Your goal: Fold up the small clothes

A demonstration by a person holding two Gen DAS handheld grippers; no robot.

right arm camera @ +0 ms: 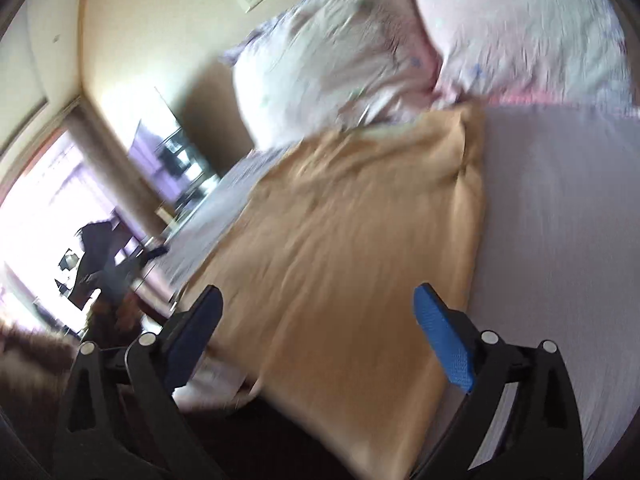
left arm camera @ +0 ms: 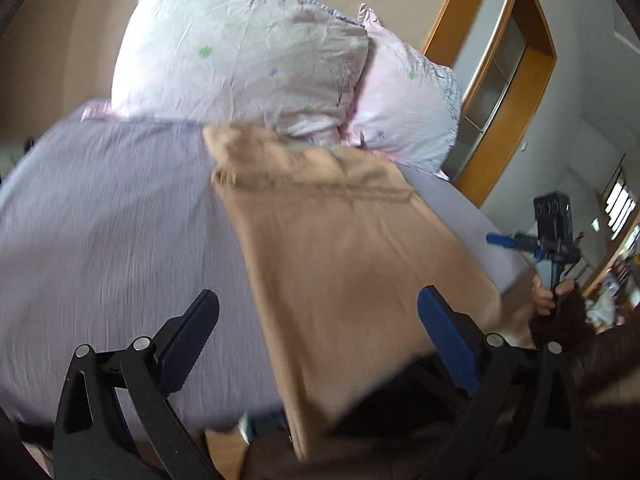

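We are hovering both the left tool (left arm camera: 318,320) and right tool (right arm camera: 318,316) wide apart and empty-handed over the tan garment (left arm camera: 340,248), lying flat mid-frame on the bed (left arm camera: 112,216) for folding.

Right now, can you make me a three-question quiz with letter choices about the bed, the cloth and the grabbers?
1. Where does the tan cloth lie?
A. on the floor
B. on the bed
C. on a chair

2. How many pillows are at the head of the bed?
A. two
B. four
C. none

3. How are the left gripper and right gripper set?
A. both shut on the cloth
B. one open, one shut
C. both open

Answers: 1 B, the cloth is spread on the lilac sheet. 2 A, two flowered pillows sit side by side. 3 C, each pair of fingers stands wide apart, gripping nothing.
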